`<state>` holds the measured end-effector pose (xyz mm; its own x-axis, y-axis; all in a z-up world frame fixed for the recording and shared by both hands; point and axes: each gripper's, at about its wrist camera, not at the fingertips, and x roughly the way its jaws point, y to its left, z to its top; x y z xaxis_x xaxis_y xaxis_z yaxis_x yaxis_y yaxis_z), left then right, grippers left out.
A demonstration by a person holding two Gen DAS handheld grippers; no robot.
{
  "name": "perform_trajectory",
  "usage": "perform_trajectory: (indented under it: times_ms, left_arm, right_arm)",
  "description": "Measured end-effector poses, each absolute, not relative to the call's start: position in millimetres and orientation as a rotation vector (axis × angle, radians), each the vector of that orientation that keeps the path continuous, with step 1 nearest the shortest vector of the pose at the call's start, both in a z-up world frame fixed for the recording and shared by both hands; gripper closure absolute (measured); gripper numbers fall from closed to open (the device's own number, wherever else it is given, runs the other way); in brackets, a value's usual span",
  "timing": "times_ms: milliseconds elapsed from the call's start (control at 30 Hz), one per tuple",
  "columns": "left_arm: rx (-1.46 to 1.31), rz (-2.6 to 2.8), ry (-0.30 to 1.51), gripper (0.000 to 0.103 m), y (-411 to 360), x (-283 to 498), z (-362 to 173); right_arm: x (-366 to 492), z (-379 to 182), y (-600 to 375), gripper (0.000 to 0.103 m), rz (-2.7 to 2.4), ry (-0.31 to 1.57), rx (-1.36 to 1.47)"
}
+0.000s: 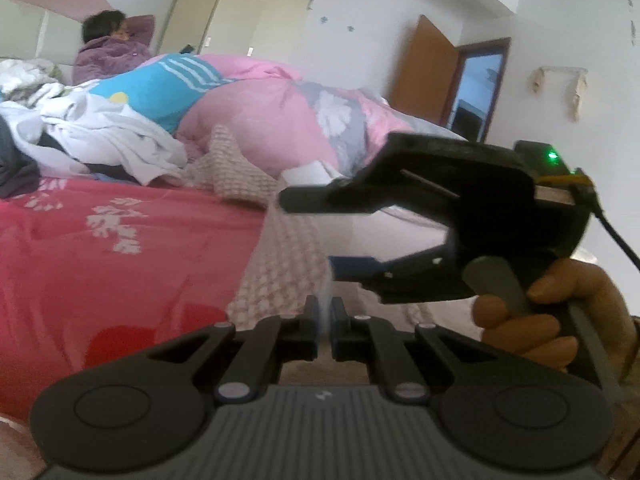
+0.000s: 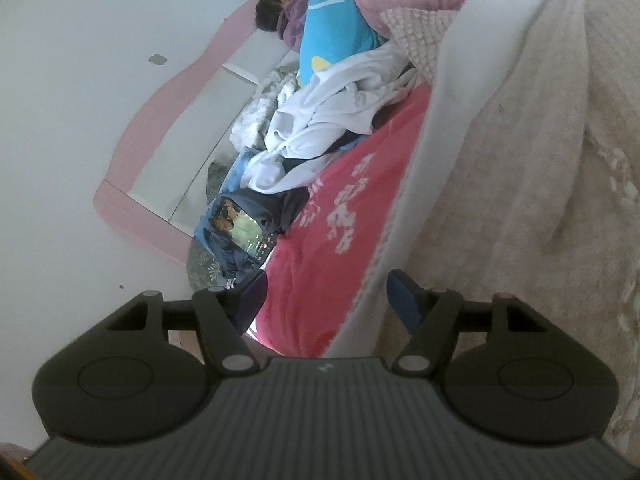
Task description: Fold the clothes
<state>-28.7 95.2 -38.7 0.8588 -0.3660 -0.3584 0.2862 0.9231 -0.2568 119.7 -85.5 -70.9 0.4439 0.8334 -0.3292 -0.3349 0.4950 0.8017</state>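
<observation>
A pale checked knit garment (image 1: 280,248) hangs upright in front of my left gripper (image 1: 325,320). That gripper is shut on the garment's thin lower edge. My right gripper (image 1: 312,234), held in a hand (image 1: 532,320), stands open just right of the garment, one finger above the other. In the right wrist view the garment (image 2: 520,184) fills the right side as cream fleecy cloth with a white edge band. The band runs down between the spread fingers of my right gripper (image 2: 328,300), and I cannot tell whether it touches them.
A red flower-print blanket (image 1: 100,248) covers the bed. Behind it lie a heap of white clothes (image 1: 104,136), dark clothes (image 1: 16,168) and a pink quilt (image 1: 280,120). A person in purple (image 1: 108,52) lies at the headboard. A lit screen (image 2: 240,228) rests on dark clothes.
</observation>
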Motion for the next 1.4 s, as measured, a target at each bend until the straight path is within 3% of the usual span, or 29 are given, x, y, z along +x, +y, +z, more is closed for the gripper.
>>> perform_trajectory:
  times_ms: [67,133,233,967,1300,1400]
  left_arm:
    - [-0.187,-0.359,0.412,0.097,90.3,-29.8,-38.2]
    - [-0.178,-0.371,0.405,0.097,86.7,-30.8,-36.7]
    - [-0.166,-0.389,0.398,0.097,80.9,-32.4,-34.1]
    - [-0.019,-0.668,0.415,0.097,-30.8,-15.2,-28.9]
    - [0.04,-0.802,0.507,0.096,-91.0,6.5,-59.2]
    - [0.042,-0.822,0.554,0.091,-99.4,12.6,-69.8]
  right_arm:
    - [118.3,-72.9,-88.2,0.057,0.805,0.797,0.725]
    - [116.3,-74.3,-91.8,0.086,0.793,0.787,0.716]
    - [111.2,-77.7,-105.6,0.097,0.778,0.75,0.738]
    - [56.2,-86.5,-228.6,0.1,0.584,0.494,0.846]
    - [42.0,-109.6,-286.1,0.1,0.4,0.448,0.839]
    - [44.2,-126.8,-292.6,0.1,0.359,0.482,0.828]
